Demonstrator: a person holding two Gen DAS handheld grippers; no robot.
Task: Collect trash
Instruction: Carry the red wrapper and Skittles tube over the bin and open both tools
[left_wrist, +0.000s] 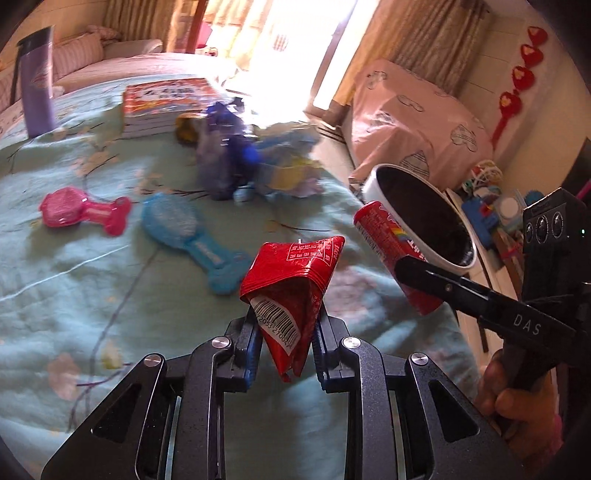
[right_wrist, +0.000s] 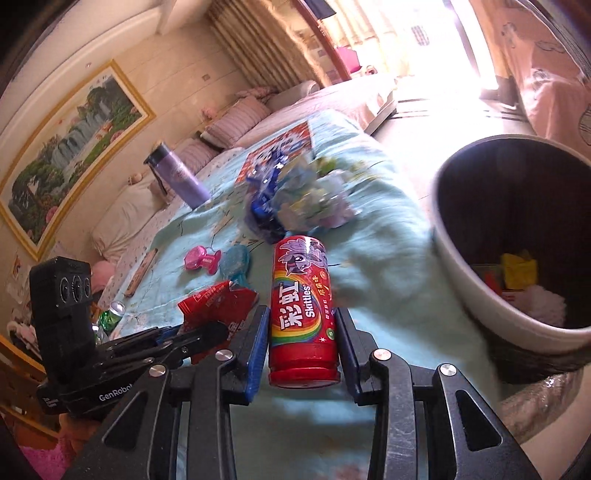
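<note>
Trash in both grippers, lifted above a bed with a pale blue blanket (left_wrist: 92, 288). The left gripper (left_wrist: 284, 332) pinches a crumpled red wrapper (left_wrist: 295, 280) near its lower end — thin, light foil that looks soft and will likely flop, so a firm pinch suits it. The right gripper (right_wrist: 301, 332) clamps a red candy tube (right_wrist: 303, 314) across its lower half; the tube looks stiff and smooth, probably light, and could slip if squeezed loosely. A white bin (right_wrist: 465, 280) with a dark inside sits just to the right, already holding scraps — more wrappers (right_wrist: 295, 199) lie further up the bed.
</note>
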